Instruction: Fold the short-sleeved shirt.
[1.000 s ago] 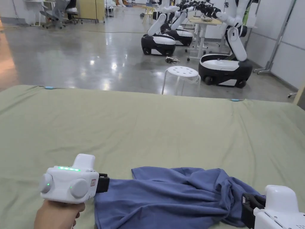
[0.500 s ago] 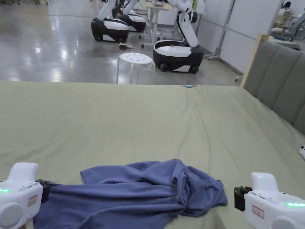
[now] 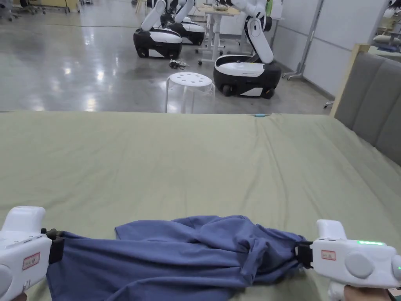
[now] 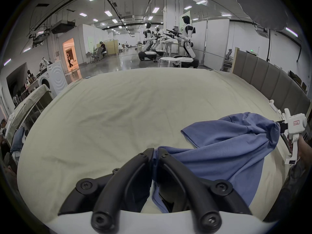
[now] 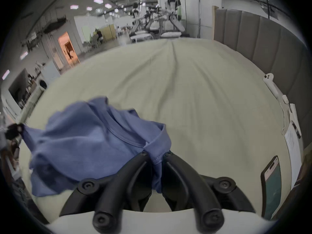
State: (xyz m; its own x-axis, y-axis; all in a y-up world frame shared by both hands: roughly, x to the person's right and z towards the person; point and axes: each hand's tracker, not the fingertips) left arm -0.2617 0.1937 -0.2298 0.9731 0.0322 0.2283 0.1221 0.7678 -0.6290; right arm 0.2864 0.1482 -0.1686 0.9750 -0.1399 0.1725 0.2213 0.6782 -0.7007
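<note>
A blue short-sleeved shirt [image 3: 176, 258] hangs bunched and stretched sideways over the near part of a bed with a green sheet [image 3: 195, 156]. My left gripper [image 3: 55, 245] is shut on the shirt's left end; in the left gripper view both jaws pinch a hemmed edge of the shirt [image 4: 219, 149] at the left gripper's tips [image 4: 156, 151]. My right gripper [image 3: 302, 254] is shut on the shirt's right end; in the right gripper view the right gripper's tips [image 5: 156, 155] clamp a fold of the shirt [image 5: 87, 136].
A grey padded headboard [image 3: 372, 106] runs along the bed's right side. A phone [image 5: 271, 187], papers and a white controller [image 5: 270, 84] lie near that edge. Beyond the bed's far edge stand a white stool [image 3: 190, 92] and wheeled robots [image 3: 246, 74].
My right gripper, apart from the shirt half a second ago, has closed on its right end. The shirt is now pulled out between both grippers. The head camera has turned right.
</note>
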